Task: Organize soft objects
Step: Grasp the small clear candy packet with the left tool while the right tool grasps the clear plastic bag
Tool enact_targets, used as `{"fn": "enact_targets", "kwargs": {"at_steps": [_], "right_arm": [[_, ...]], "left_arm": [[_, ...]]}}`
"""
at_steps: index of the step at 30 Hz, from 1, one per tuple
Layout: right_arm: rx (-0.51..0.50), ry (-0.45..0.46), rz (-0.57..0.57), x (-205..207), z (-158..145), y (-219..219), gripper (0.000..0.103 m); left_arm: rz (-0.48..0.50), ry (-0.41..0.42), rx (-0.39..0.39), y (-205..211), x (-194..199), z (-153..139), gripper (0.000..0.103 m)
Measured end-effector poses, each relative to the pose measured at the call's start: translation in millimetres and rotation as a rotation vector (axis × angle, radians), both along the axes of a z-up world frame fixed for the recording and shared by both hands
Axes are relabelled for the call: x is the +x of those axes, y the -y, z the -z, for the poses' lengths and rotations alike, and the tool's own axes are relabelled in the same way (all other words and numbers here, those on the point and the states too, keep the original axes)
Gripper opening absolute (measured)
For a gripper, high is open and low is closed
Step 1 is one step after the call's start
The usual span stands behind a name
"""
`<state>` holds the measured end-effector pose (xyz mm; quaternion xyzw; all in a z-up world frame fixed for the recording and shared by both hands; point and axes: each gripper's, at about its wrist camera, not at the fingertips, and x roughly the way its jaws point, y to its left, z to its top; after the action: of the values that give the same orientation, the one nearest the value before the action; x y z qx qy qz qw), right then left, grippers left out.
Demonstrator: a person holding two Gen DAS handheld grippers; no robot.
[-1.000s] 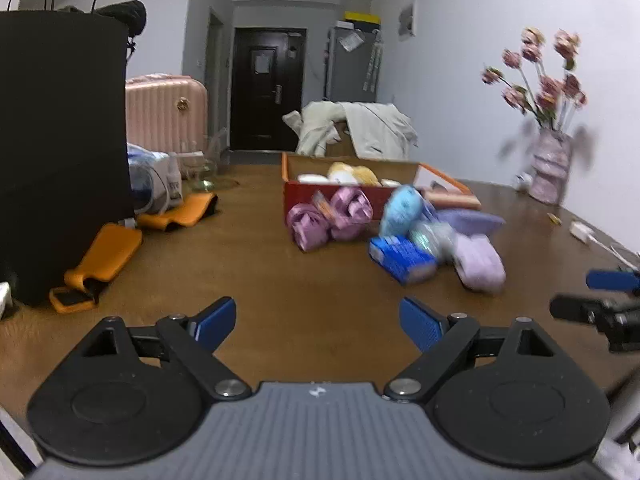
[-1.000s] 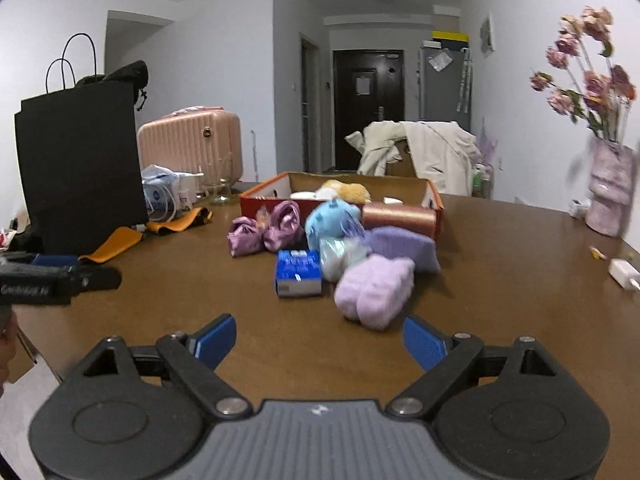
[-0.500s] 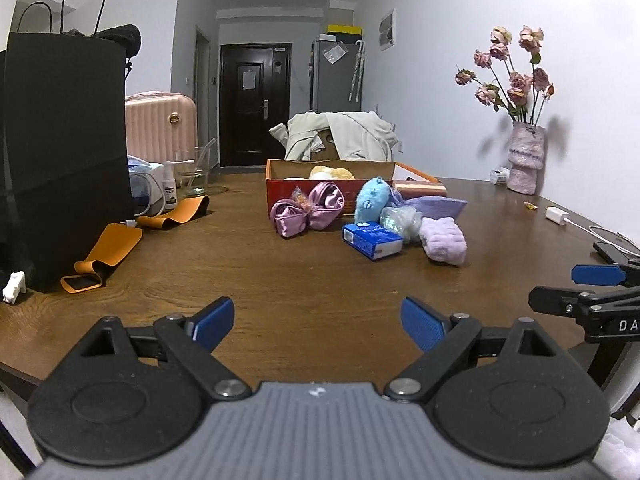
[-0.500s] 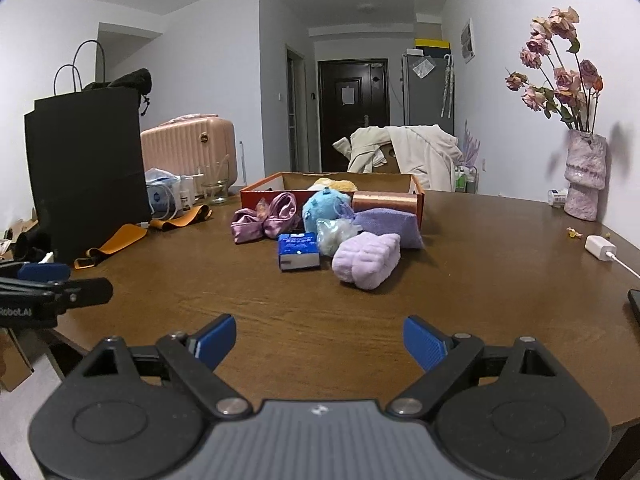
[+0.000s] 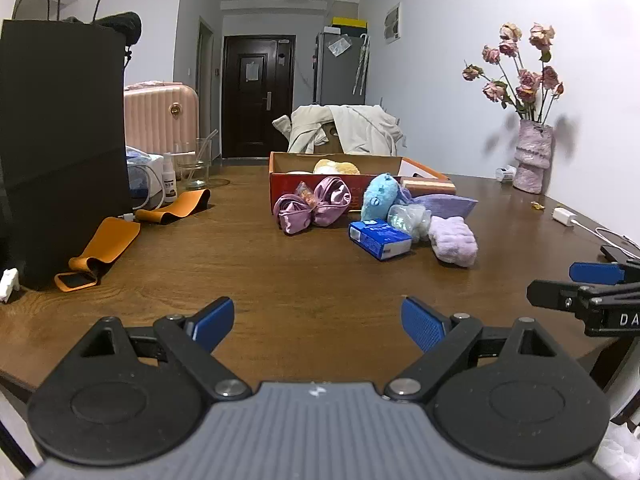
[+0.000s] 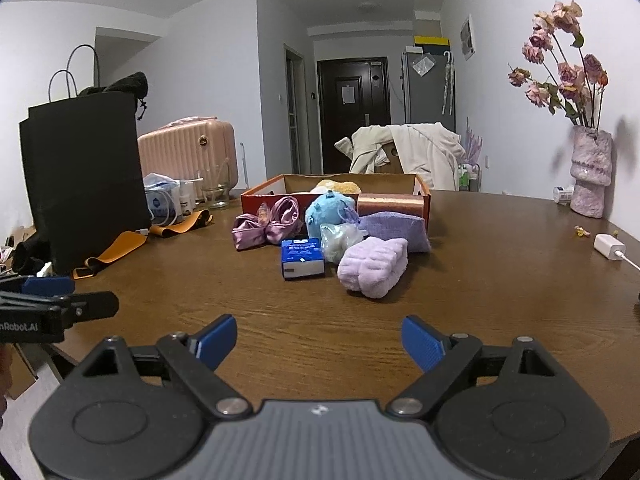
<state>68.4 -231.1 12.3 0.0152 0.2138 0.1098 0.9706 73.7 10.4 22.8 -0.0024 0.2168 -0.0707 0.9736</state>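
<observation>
Both grippers, left (image 5: 318, 318) and right (image 6: 319, 338), gape empty; the fluffy lilac towel (image 6: 373, 267) looks light, squashy, best pinched mid-fold.

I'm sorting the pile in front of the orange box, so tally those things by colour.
Purple: 3, the fluffy roll, the folded cloth and the satin bow.
Blue: 2, the plush toy and the small carton.
Clear: 1, the plastic pouch.
Total: 6

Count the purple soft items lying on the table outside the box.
3: satin bow at left, fluffy lilac towel nearest, flat purple cloth behind it. Others may be hidden.
</observation>
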Motion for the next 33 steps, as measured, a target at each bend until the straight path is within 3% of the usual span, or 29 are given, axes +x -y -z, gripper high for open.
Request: {"fn": "enact_targets", "kwargs": {"at_steps": [7, 14, 17, 23, 31, 33], "right_arm": [[0.006, -0.039, 0.004, 37.7, 2.6, -0.6, 0.083], [0.008, -0.051, -0.016, 92.9, -3.0, -5.3, 0.070], [0.008, -0.045, -0.024, 123.3, -7.0, -8.2, 0.067], [0.002, -0.042, -0.028, 186.1, -5.9, -15.5, 0.062], [-0.037, -0.095, -0.017, 236.4, 18.9, -24.7, 0.061], [-0.027, -0.110, -0.020, 240.4, 24.8, -24.5, 0.051]], "left_arm": [[-0.002, -0.019, 0.000, 1.0, 49.2, -3.7, 0.090], [0.006, -0.025, -0.008, 8.8, 122.1, -14.0, 0.063], [0.012, -0.022, -0.010, 15.3, 162.9, -16.1, 0.058], [-0.001, -0.087, -0.019, 23.6, 251.3, -5.7, 0.039], [-0.020, -0.156, -0.028, 26.2, 320.0, 13.1, 0.038], [-0.019, -0.156, -0.029, 24.6, 323.4, 16.6, 0.031]]}}
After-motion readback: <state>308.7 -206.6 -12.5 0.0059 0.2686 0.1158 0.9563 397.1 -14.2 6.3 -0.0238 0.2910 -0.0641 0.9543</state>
